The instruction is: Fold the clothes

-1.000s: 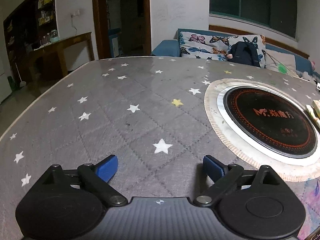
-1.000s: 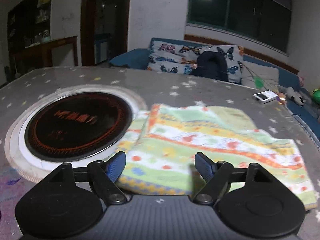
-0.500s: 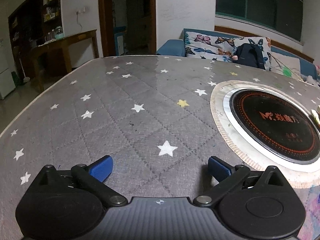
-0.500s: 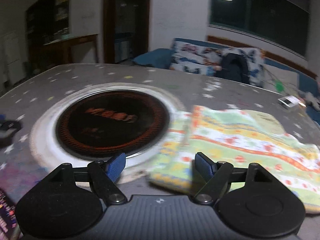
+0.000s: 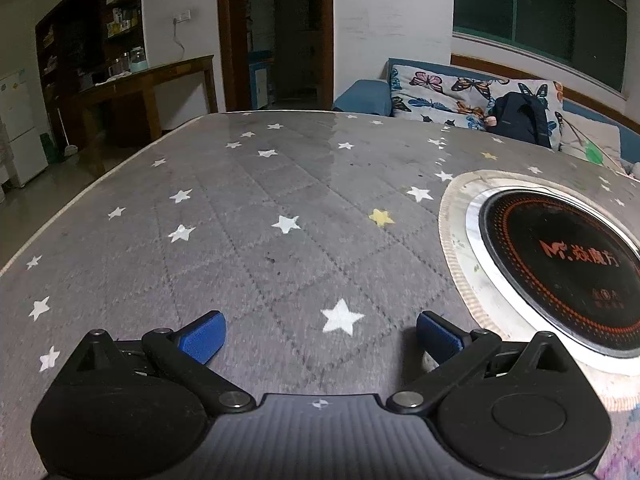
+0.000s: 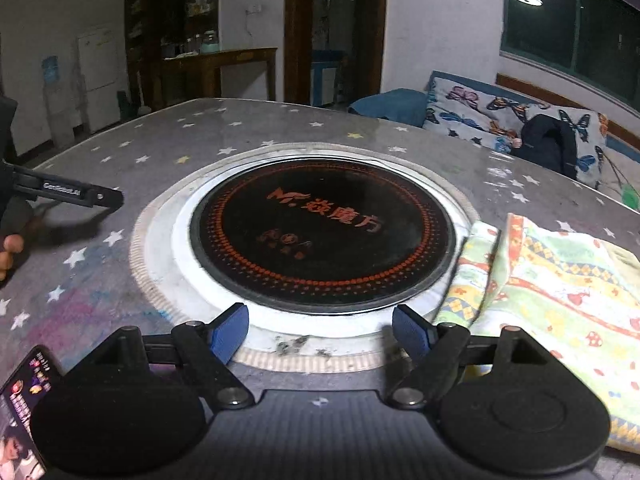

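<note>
Folded cloth (image 6: 560, 292) lying on the star-print table cover (image 5: 280, 248), right beside the round black hotplate (image 6: 324, 236).

Left gripper (image 5: 320, 334) spread wide over bare cover, nothing between the jaws. Right gripper (image 6: 320, 328) opening a bit more above the hotplate rim, gripping nothing. Dim room behind: butterfly-print sofa (image 5: 460, 92), dark doorway (image 5: 276, 32), wooden side table (image 5: 160, 76), phone (image 6: 24, 408) lower left.

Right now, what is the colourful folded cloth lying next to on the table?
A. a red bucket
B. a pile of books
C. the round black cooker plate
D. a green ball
C. In the right wrist view the colourful folded cloth lies flat on the star-patterned table, its left edge right beside the rim of the round black cooker plate.
</note>
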The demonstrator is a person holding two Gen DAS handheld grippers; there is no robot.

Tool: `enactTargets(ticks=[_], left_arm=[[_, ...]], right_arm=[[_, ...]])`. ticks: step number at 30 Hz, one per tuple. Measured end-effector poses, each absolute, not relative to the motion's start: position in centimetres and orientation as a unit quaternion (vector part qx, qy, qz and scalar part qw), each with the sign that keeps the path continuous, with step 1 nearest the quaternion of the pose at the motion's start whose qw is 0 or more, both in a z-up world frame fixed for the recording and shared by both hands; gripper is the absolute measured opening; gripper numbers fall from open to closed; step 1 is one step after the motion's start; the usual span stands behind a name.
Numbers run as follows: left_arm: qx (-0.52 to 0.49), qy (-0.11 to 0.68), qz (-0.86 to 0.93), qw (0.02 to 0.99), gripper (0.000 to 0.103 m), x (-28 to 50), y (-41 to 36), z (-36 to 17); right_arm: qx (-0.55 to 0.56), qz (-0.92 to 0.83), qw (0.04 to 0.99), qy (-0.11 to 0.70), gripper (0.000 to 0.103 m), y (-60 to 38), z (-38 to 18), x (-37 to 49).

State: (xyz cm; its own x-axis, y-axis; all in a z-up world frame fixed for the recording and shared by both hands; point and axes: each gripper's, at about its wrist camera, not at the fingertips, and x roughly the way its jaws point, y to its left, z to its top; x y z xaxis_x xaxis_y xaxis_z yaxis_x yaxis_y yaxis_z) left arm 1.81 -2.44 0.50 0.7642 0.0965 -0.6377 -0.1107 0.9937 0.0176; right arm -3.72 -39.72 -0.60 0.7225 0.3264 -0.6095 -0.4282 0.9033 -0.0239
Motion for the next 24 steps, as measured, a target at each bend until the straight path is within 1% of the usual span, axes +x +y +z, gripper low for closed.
enactTargets(ticks=[2, 7, 12, 13, 15, 24], left_arm=[[-0.012, 0.338, 0.057, 0.939, 0.103, 2.1, -2.3, 0.5], [-0.011, 0.338, 0.06, 0.939, 0.103, 2.3, -2.2, 0.4], [-0.01, 0.337, 0.06, 0.939, 0.103, 2.3, -2.2, 0.4], [-0.01, 0.337, 0.06, 0.939, 0.103, 2.3, -2.3, 0.4], [-0.01, 0.337, 0.06, 0.939, 0.103, 2.2, -2.5, 0.4], [-0.01, 0.337, 0.06, 0.939, 0.103, 2.2, -2.5, 0.4]], right_arm=[[-0.076, 0.204, 0.924, 0.313, 0.082, -40.0, -0.7, -3.5], [-0.081, 0.203, 0.922, 0.319, 0.089, -40.4, -0.7, -2.7], [-0.082, 0.202, 0.922, 0.32, 0.092, -40.4, -0.9, -2.6], [-0.083, 0.2, 0.922, 0.32, 0.098, -40.4, -0.9, -2.6], [-0.085, 0.199, 0.921, 0.323, 0.103, -40.3, -0.9, -2.5], [-0.088, 0.199, 0.922, 0.321, 0.103, -40.3, -0.9, -2.7]])
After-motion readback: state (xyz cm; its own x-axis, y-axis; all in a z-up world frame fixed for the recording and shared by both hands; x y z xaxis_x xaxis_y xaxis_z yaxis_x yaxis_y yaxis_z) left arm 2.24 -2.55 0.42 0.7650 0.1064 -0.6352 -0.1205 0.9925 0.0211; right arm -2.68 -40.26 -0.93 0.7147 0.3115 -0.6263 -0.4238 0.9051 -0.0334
